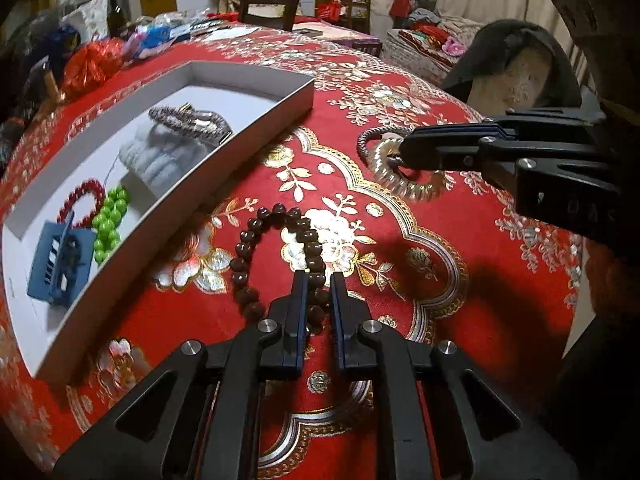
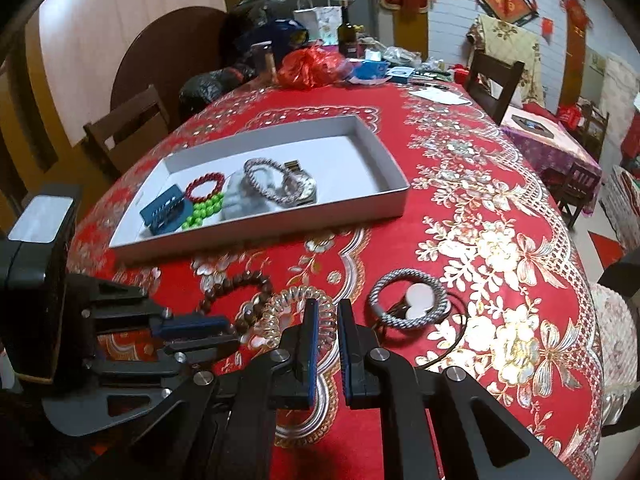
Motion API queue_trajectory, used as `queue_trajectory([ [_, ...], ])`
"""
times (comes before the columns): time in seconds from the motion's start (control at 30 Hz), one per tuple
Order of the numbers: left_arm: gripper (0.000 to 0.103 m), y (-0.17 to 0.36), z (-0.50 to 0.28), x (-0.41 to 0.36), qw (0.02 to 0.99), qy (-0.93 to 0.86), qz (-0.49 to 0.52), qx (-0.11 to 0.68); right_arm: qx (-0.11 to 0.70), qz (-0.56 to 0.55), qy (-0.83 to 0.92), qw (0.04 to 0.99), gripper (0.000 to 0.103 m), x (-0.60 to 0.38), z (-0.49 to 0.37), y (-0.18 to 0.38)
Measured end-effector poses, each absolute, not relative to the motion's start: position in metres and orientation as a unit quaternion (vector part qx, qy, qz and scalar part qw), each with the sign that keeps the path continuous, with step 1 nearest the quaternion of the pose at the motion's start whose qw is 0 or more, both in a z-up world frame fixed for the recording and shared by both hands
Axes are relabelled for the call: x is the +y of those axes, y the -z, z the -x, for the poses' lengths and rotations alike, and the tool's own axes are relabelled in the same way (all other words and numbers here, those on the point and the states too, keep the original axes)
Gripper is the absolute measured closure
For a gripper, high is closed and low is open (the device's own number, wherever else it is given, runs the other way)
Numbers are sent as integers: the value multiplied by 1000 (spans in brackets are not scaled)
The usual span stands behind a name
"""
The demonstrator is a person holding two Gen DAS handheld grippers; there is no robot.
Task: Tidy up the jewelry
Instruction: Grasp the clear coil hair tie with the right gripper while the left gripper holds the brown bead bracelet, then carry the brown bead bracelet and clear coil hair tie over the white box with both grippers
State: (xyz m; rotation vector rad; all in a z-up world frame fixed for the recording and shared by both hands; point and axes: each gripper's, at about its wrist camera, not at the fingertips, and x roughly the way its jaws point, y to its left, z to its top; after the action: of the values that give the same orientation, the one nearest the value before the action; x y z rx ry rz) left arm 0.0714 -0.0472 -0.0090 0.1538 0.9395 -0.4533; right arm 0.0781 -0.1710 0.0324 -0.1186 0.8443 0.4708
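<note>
brown bead bracelet (image 1: 280,256) pinched in left fingers (image 1: 300,292), coil band (image 2: 296,312) in right.

Both tools were matte black plastic. The left gripper (image 1: 319,276) had two narrow flat fingers with dark blue pads on their inner faces, joined to angular arms with triangular cut-outs behind them. Round silver screw heads sat at each pivot. The right gripper (image 2: 328,305) was built the same. Behind the left gripper's arms sat a boxy black housing with a pale grey panel.
</note>
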Motion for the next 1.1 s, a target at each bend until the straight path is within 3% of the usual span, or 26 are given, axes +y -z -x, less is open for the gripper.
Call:
queue_trajectory([
  [0.33, 94, -36, -59, -13, 880, 217, 25, 422, 390, 31, -217, 894, 95, -176, -83, -45],
  [0.7, 94, -103, -44, 4, 907, 203, 53, 366, 347, -5, -218, 912, 95, -167, -86, -76],
  [1.1, 94, -114, -52, 36, 916, 175, 84, 352, 333, -17, -210, 919, 95, -149, -98, -84],
])
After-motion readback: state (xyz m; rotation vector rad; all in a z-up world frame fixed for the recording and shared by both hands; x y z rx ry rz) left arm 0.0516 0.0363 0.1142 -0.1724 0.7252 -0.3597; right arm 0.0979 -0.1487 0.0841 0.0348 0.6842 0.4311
